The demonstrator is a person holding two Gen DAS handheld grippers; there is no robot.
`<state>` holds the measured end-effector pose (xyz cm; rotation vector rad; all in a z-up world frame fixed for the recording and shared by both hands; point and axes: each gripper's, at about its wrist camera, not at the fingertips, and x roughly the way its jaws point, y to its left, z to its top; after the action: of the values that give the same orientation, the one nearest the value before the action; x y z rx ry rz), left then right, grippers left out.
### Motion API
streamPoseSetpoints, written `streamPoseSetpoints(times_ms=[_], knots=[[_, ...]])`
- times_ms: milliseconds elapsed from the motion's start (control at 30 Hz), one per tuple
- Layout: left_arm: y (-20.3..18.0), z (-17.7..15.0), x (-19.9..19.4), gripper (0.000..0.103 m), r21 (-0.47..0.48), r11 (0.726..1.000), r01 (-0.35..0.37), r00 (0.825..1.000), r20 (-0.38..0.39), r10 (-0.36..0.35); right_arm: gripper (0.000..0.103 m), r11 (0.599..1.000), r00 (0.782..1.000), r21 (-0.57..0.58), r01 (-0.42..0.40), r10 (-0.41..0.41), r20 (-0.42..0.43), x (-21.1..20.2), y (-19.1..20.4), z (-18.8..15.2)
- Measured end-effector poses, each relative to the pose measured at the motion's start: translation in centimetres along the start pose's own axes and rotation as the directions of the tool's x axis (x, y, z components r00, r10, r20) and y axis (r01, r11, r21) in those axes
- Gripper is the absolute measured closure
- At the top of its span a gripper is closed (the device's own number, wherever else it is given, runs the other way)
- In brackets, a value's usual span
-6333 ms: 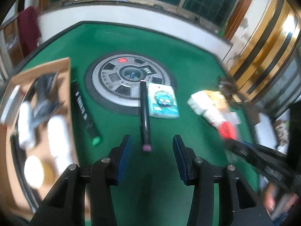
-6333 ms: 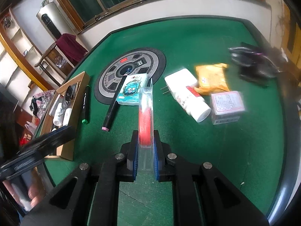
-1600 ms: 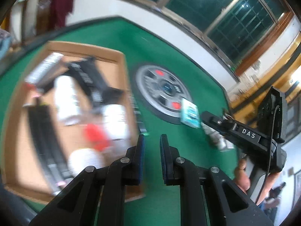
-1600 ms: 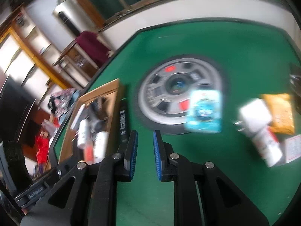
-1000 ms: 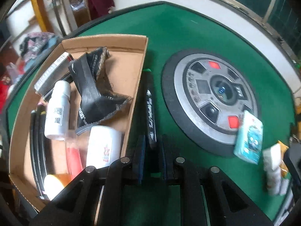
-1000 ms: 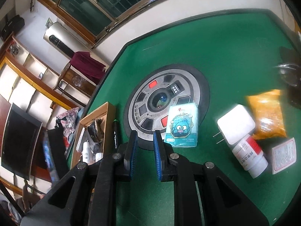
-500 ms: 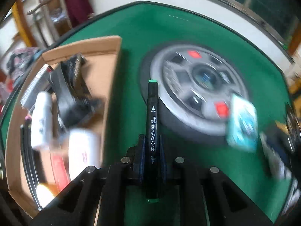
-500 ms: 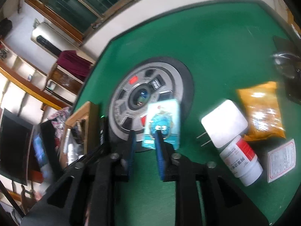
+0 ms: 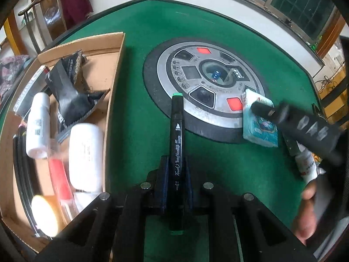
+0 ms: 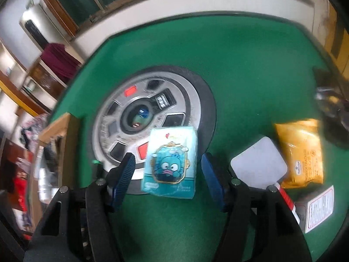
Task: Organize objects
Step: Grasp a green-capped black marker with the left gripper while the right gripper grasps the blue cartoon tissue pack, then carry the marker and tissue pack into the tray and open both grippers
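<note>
The green felt table (image 9: 141, 50) carries everything, with a round grey control panel (image 9: 205, 87) set in its middle. Along its left side sits an open cardboard box (image 9: 113, 83) holding a black pouch (image 9: 69, 96), two white bottles (image 9: 37, 124) and a red item that is too blurred to name. To the right of the panel lie a white plug adapter (image 10: 259, 163), an orange sachet (image 10: 301, 152) and a white labelled box (image 10: 318, 207), near one another. A blue tissue pack (image 10: 172, 163) with a cartoon face rests partly on the panel's rim and partly on the felt. The right gripper (image 10: 169, 172) hangs over that pack with its jaws spread wide, one on each side of it and not touching. The left gripper (image 9: 176, 181) has its jaws pinched on a black art marker (image 9: 177, 135) with green end caps, held lengthwise above the felt between the box and the panel, its far tip pointing at the panel's edge.
</note>
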<state>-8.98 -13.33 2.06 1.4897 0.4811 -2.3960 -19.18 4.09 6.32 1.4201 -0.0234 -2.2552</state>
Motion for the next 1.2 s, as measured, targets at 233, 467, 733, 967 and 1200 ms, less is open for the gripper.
streamPoseSetpoints(times_ms=[233, 467, 733, 967, 1200], knots=[[-1.0, 0.5, 0.6, 0.092, 0.051, 0.997, -0.065, 0.996, 0.070, 0.061, 0.069, 0.989, 0.993, -0.090, 0.119, -0.120, -0.003, 1.0, 0.6, -0.7], [0.0, -1.2, -1.0, 0.092, 0.019, 0.994, 0.112, 0.991, 0.068, -0.113, 0.082, 0.996, 0.998, -0.072, 0.052, -0.049, 0.034, -1.0, -0.4, -0.6], [2.1, -2.8, -5.2, 0.091, 0.003, 0.986, 0.164, 0.976, 0.145, -0.163, 0.082, 0.991, 0.992, -0.132, -0.033, 0.049, 0.118, -4.3, 3.2, -1.1], [5.5, -3.6, -8.8, 0.091, -0.033, 0.982, 0.186, 0.959, 0.224, -0.174, 0.082, 0.975, 0.983, -0.195, -0.110, 0.135, 0.124, -6.3, 6.3, -2.2], [10.7, -4.6, -11.8, 0.091, -0.103, 0.979, 0.176, 0.945, 0.296, -0.138, 0.082, 0.949, 0.974, -0.265, -0.173, 0.205, 0.097, -7.5, 9.5, -4.0]])
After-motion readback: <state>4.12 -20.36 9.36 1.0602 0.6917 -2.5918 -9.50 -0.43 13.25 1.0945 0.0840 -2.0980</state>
